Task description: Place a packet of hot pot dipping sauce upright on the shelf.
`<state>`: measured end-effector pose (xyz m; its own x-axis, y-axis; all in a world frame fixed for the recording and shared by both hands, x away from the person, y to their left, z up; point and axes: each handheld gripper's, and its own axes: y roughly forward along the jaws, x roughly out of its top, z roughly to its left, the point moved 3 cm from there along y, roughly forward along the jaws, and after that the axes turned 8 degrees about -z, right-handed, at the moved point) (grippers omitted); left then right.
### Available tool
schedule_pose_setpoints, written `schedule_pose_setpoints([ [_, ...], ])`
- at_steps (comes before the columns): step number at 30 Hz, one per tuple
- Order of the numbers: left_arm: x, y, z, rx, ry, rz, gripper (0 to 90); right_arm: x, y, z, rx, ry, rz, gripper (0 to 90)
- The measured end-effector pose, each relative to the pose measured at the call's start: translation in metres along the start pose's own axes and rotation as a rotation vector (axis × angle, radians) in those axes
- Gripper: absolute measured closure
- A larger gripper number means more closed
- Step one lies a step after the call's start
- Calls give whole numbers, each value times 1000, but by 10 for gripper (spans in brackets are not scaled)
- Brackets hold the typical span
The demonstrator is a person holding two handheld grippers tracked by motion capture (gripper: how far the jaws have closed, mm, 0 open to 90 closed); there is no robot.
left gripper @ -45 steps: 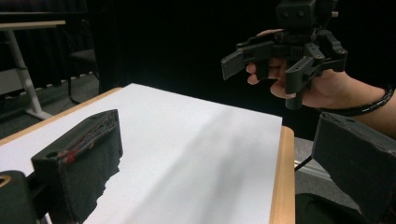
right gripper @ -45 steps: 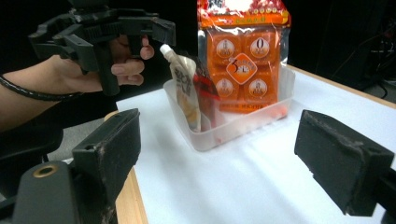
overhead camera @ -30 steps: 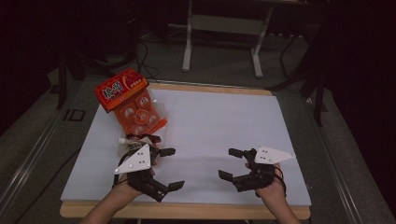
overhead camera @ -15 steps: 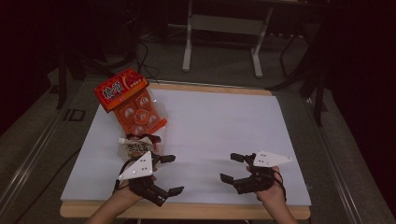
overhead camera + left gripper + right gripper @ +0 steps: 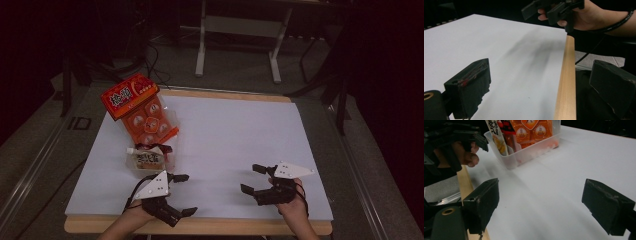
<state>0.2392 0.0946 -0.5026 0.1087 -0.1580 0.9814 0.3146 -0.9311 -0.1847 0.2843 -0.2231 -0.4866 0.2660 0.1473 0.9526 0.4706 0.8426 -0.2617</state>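
High view looks down on a table (image 5: 310, 150) covered by a white sheet, with a pale wooden strip along its near edge. Two hand-held grippers hover low over the near edge, well apart from each other. At the near left sits the left gripper (image 5: 176, 194), jaws spread wide and holding nothing, a grey three-cornered plate on top. Toward the near right sits the right gripper (image 5: 252, 179), jaws likewise spread wide and empty, pointing toward the left side of the table. Just beyond the left gripper stands a clear plastic tray (image 5: 145, 168) holding snack packets, among them a pale packet (image 5: 148, 159) with printed characters, standing upright. Leaning out of the tray toward the far left corner is a large orange bag (image 5: 140, 111) of small round sweets with a red header card. Right gripper view shows the same tray (image 5: 529, 150) ahead of its open jaws, with the orange bag (image 5: 534, 128) and the pale packet (image 5: 496, 138) inside, and the left gripper (image 5: 477, 138) near the tray's end. Left gripper view looks along the wooden near edge toward the right gripper (image 5: 550, 11), with bare white sheet between its own open jaws. Judging from this, nothing is grasped yet and the work stands at the approach stage. The next move likely calls for the left gripper to travel forward to the tray and line its jaws around a packet's upper edge before closing
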Motion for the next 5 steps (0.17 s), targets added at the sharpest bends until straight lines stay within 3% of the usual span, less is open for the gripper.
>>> schedule_pose_setpoints([
  [5,-2,1,-2,5,20,9,39,-1,-1,-2,-5,-2,-9,143],
])
